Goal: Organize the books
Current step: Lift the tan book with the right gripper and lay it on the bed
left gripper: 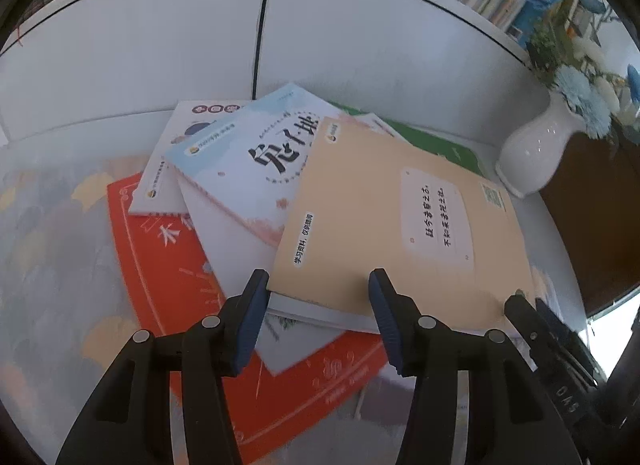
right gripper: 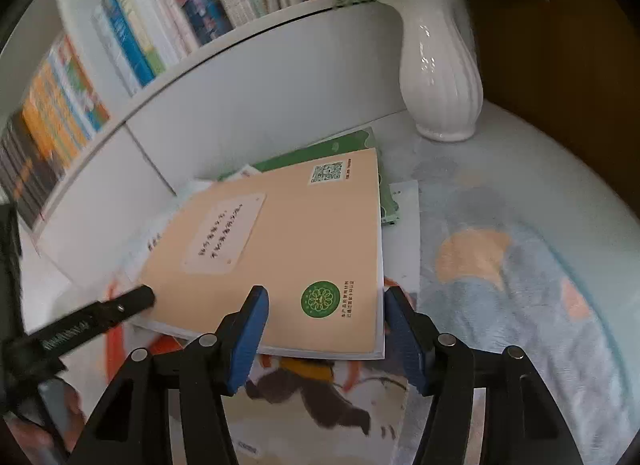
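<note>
A loose pile of books lies on the patterned cloth. A beige book [left gripper: 400, 217] [right gripper: 280, 249] is on top, over a light blue book [left gripper: 256, 153], a white book [left gripper: 180, 137], an orange-red book [left gripper: 168, 257] and a green book [left gripper: 440, 145] [right gripper: 320, 149]. My left gripper [left gripper: 318, 289] hovers open over the beige book's near left corner. One finger is at the corner's edge and the other over the cover. My right gripper [right gripper: 324, 305] is open at the near right corner, one finger over the cover and one just outside the edge. Neither gripper's pads clamp the book.
A white vase [left gripper: 532, 153] [right gripper: 440, 73] with blue flowers stands right of the pile. Behind the pile rises a white panel [left gripper: 160, 57], with a shelf of upright books [right gripper: 140, 33] above it. An illustrated book [right gripper: 312, 393] lies under the right gripper.
</note>
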### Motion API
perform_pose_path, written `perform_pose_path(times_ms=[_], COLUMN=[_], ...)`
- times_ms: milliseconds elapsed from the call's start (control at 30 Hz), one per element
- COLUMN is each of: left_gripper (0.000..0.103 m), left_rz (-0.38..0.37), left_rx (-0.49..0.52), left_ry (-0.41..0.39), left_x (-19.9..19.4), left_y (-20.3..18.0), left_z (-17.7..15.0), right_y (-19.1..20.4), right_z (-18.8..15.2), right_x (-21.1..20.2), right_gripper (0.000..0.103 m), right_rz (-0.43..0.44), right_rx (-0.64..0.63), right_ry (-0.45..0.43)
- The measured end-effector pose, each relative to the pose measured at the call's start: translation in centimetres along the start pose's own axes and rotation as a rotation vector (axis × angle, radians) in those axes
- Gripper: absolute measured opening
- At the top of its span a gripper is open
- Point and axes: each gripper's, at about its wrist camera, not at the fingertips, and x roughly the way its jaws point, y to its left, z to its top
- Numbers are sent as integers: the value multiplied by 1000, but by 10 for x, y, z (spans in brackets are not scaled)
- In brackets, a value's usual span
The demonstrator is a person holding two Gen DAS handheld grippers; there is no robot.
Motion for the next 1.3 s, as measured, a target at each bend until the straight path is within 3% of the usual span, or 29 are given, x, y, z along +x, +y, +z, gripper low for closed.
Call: perform_pose_path(times_ms=[67,267,400,467,667,800,1100,1200,1300], left_gripper=[49,49,49,49,49,49,48,47,47], left_rz=[13,10,107,120,59,-13,-77,-84,-190], left_rx=[8,12,72,80,-66,-205,-194,-163,-127], left_ry=[10,77,115,136,205,231,214,209,205], left_x=[-4,-25,-44,-54,-88,-109,-143,-152,-163], left_y=[2,15,15,20,53,65,68,69,62], left_z=[-4,-29,-62,-78,-120,-149,-175,-180,-184], right_y=[6,2,15,19,11,38,87,111,150], right_z=[-4,-23,-41,-49,-64,-53,-40,-42,-48], right_x=[-5,-25,-43,-53,-97,-137,-195,-211,-220], right_gripper=[59,57,57,57,54,54,54,54,54], right_rz=[-25,50,71,102,265,320,489,597,696], right_rx=[-48,-4,-32,-22,124,46,-6,-27,-90], right_ry=[9,69,109,126,150,78,-38,-65,-34])
